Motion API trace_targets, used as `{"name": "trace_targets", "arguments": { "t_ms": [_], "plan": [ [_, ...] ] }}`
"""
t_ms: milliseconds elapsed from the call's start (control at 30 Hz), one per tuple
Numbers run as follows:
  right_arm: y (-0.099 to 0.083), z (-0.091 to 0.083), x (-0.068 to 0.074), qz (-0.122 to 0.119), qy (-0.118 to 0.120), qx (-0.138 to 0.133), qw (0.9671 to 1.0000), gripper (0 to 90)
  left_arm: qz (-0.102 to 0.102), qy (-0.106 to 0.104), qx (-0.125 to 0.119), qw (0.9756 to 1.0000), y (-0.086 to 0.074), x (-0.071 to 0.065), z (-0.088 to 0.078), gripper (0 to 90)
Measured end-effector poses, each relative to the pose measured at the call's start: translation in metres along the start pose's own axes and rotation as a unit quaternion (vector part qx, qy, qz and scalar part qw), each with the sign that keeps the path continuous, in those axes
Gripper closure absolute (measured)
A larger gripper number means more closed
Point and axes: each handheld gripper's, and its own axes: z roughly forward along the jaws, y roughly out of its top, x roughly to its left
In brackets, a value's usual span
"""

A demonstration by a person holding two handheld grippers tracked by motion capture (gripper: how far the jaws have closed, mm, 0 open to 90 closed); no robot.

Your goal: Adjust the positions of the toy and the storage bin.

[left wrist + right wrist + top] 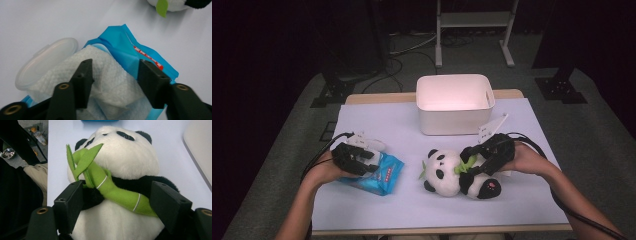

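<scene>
Meanwhile, nothing sits in the white bin (455,102) yet.
Nearer the person than the bin, the left gripper (113,75) straddles a wipe on the blue wipes pack (150,60), jaws spread; the right gripper (117,202) straddles the plush panda (125,162), spread, both forearms low over the surface (412,125).

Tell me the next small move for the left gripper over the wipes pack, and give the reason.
Probably close the left gripper on the white wipe. Its jaws straddle the wipe sticking out of the blue wipes pack, whose clear lid is flipped open, but the pads do not seem to press it yet. The right gripper straddles the panda toy.
</scene>
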Motion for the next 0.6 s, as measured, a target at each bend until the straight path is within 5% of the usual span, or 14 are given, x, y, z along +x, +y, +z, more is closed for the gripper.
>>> {"name": "trace_targets", "arguments": {
  "t_ms": [333,600],
  "plan": [
    [-0.001,0.0,0.0,-0.002,0.0,-0.003,1.0,26.1,0.014,-0.003,0.008,0.9999,0.003,-0.003,0.003,84.4],
    [-0.002,0.0,0.0,-0.003,0.0,-0.006,1.0,25.7,0.016,-0.012,-0.001,0.9998,0.01,-0.003,-0.004,87.3]
  ]
}}
